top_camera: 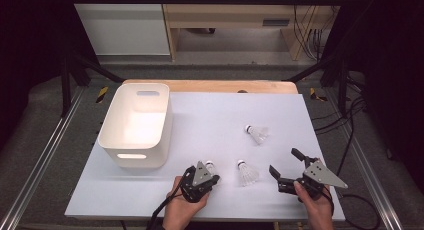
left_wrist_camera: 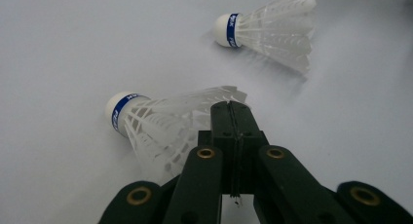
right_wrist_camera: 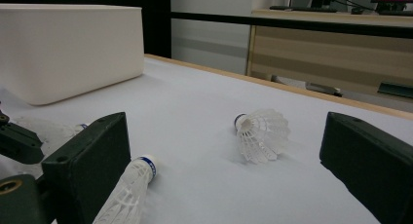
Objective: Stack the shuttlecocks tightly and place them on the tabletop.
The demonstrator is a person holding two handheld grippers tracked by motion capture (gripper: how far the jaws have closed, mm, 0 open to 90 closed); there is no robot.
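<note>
A white sheet [top_camera: 210,125] covered the wooden table. At its far left stood a white rectangular plastic bin with handle slots [top_camera: 136,124], upright, its inside bare as far as the high view showed.

Three white plastic shuttlecocks with blue-banded cork heads lay on the sheet. The first shuttlecock [top_camera: 211,166] lay at the near edge, just right of the bin's near corner. The second shuttlecock [top_camera: 246,173] lay near centre, right of the first and apart from it. The third shuttlecock [top_camera: 257,133] lay farther off and a little right, well apart from the other two.

Left gripper [top_camera: 209,182]: held in the person's left hand at the near edge, pointing toward the far side. In the left gripper view the two black jaws were clenched together on the thin edge of the first shuttlecock's skirt [left_wrist_camera: 170,129], at the wide end; its head pointed to the left of that view. The second shuttlecock [left_wrist_camera: 272,31] lay beyond it, untouched. Whether the first shuttlecock rested on the sheet or was lifted clear could not be told.

Right gripper [top_camera: 285,166]: held in the person's right hand at the near right, jaws released and spread wide, nothing between the pads. In the right gripper view the third shuttlecock [right_wrist_camera: 260,134] lay ahead between the jaw lines but far beyond them; the second shuttlecock [right_wrist_camera: 129,190] lay beside the left-hand jaw.
</note>
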